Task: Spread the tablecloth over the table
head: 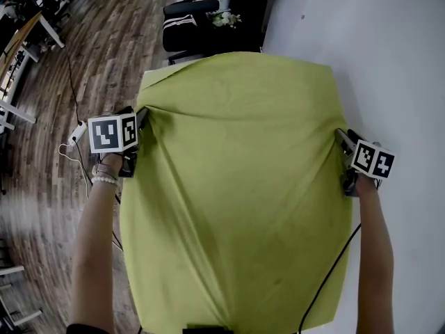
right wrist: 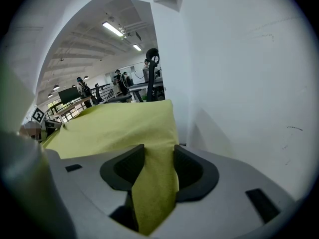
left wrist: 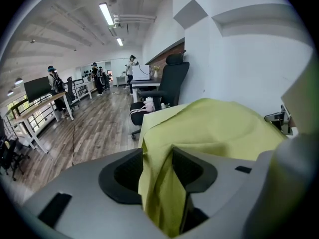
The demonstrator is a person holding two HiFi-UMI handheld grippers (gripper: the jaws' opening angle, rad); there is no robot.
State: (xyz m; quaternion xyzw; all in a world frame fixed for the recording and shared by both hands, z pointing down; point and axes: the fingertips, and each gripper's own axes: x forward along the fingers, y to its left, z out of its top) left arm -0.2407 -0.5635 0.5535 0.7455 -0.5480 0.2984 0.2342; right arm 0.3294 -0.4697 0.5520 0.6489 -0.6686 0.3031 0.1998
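Tablecloth (head: 240, 186), creased yellow-green, sits clamped in left hand-held gripper (head: 143, 120) and right hand-held gripper (head: 342, 140).

Our left tool (head: 142, 119) and right tool (head: 342, 139)
Grey shells, black-and-white marker cubes (head: 113, 133); white bead bracelet (head: 104, 179) on our left wrist, black cable (head: 330, 270) behind the right.
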